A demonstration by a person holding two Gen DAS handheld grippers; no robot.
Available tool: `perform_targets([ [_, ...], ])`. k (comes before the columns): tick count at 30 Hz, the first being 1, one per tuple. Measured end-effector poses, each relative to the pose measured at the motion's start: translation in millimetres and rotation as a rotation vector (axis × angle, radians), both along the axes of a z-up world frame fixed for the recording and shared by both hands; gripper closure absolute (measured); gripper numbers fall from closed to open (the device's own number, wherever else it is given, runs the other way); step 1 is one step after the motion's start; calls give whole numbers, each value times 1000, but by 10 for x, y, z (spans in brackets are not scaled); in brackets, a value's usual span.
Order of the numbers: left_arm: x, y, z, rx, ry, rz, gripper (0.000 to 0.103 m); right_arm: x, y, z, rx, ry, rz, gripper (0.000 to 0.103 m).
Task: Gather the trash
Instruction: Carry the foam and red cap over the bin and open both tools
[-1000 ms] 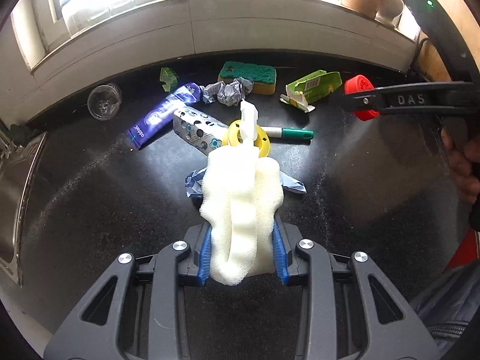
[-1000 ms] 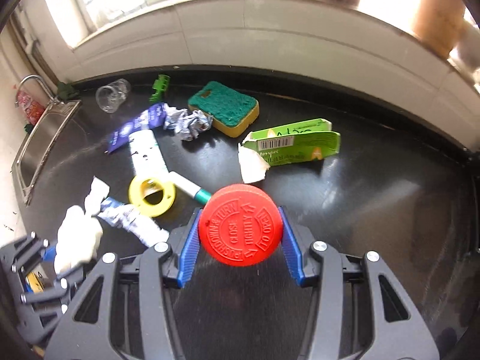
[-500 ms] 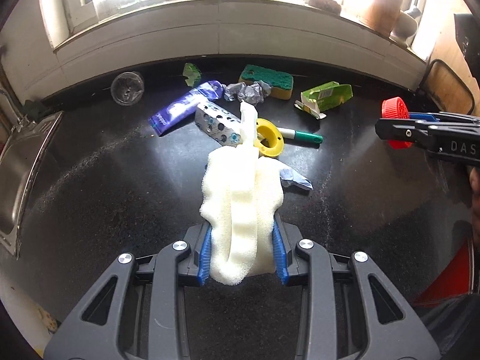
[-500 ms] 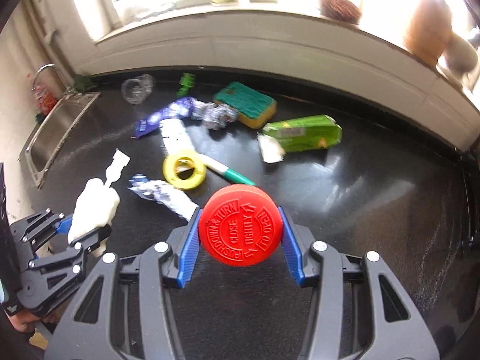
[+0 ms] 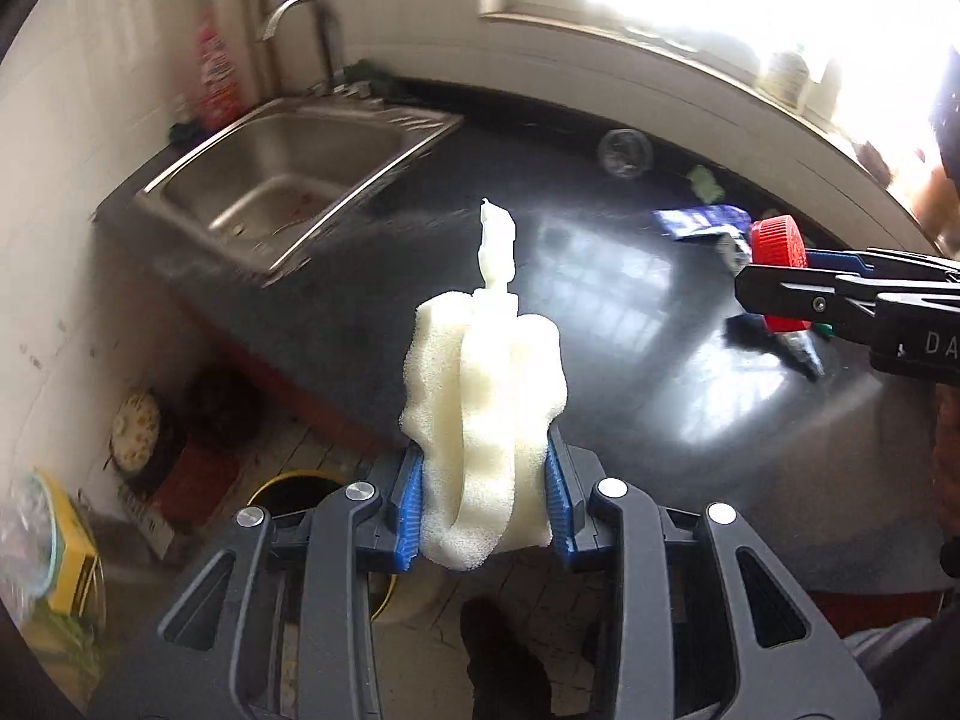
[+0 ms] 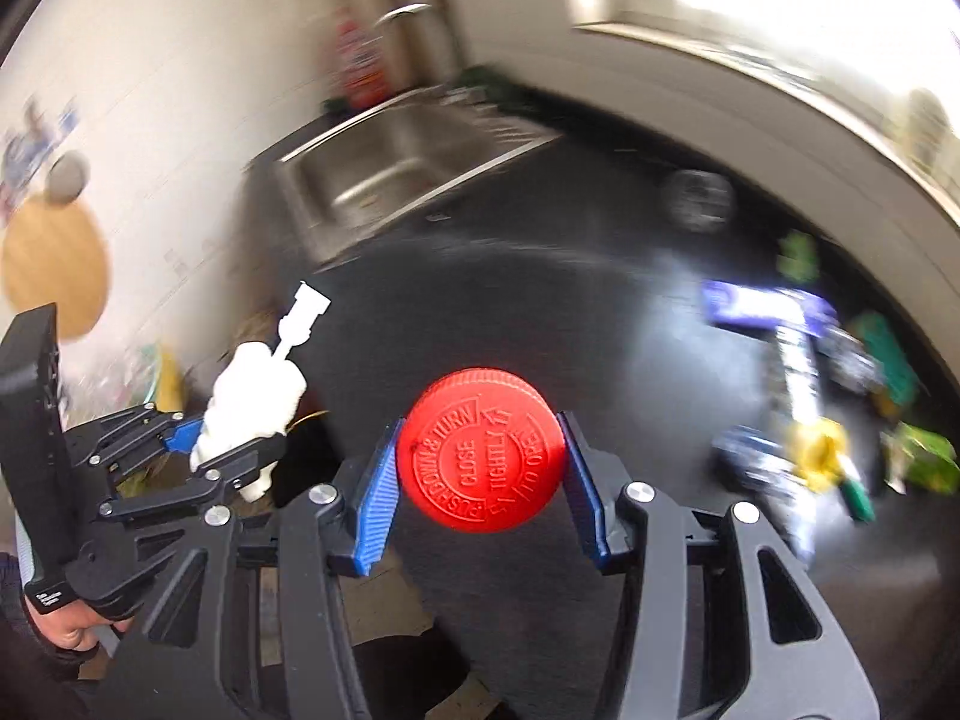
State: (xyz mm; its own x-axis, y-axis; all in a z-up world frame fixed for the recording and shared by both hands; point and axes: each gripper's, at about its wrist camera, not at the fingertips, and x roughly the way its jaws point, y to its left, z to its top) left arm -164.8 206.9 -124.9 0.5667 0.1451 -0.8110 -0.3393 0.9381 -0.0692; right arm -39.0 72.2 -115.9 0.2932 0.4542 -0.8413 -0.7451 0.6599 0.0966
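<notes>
— Foam (image 5: 486, 414), white and crumpled, is seen pinched between the blue pads (image 5: 408, 510) of the left gripper (image 5: 483, 510), low in the middle of the left wrist view. What is held on the other side?

— A red cap (image 6: 480, 449) is clamped between the blue pads (image 6: 378, 504) of the right gripper (image 6: 480, 498), at the centre of the right wrist view. Embossed words, "CLOSE TIGHTLY" among them, can be read on its face.

— Is each tool visible from the other camera?

— Yes. The right gripper (image 5: 774, 276) is seen at the right edge of the left wrist view, with the red cap (image 5: 777, 246) gripped side-on. The left gripper (image 6: 234, 450) is seen at the lower left of the right wrist view, closed on the foam (image 6: 249, 396), from which a thin white strip sticks up.

— Where is the rest of the trash?

— It is spread over the black counter (image 6: 540, 312) on the right side of the right wrist view: a purple wrapper (image 6: 756, 306), a yellow ring (image 6: 816, 450), a green marker (image 6: 858, 498) and a green carton (image 6: 924, 462), all blurred. A clear cup (image 5: 624, 153) is seen in the upper right of the left wrist view.

— And the surroundings?

— A steel sink (image 5: 288, 180) is set in the counter at the upper left, with a tap (image 5: 300, 18) behind it. A yellow-rimmed bin (image 5: 300, 486) is partly seen on the floor behind the left gripper.
</notes>
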Motion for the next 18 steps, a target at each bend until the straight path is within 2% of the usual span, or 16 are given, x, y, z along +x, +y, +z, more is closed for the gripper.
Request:
perform_targets([
  [5, -763, 705, -435, -63, 80, 205, 70, -675, 1064, -356, -15, 74, 254, 54],
  [8, -1059, 986, -713, -100, 106, 269, 70, -1001, 1547, -633, -45, 124, 348, 54],
  [14, -1344, 1482, -1489, -194, 164, 330, 70, -1305, 2223, -1333, -153, 202, 411, 53],
  [18, -1366, 1674, -1848, -219, 177, 329, 70, -1366, 2509, -1728, -225, 225, 404, 53],
])
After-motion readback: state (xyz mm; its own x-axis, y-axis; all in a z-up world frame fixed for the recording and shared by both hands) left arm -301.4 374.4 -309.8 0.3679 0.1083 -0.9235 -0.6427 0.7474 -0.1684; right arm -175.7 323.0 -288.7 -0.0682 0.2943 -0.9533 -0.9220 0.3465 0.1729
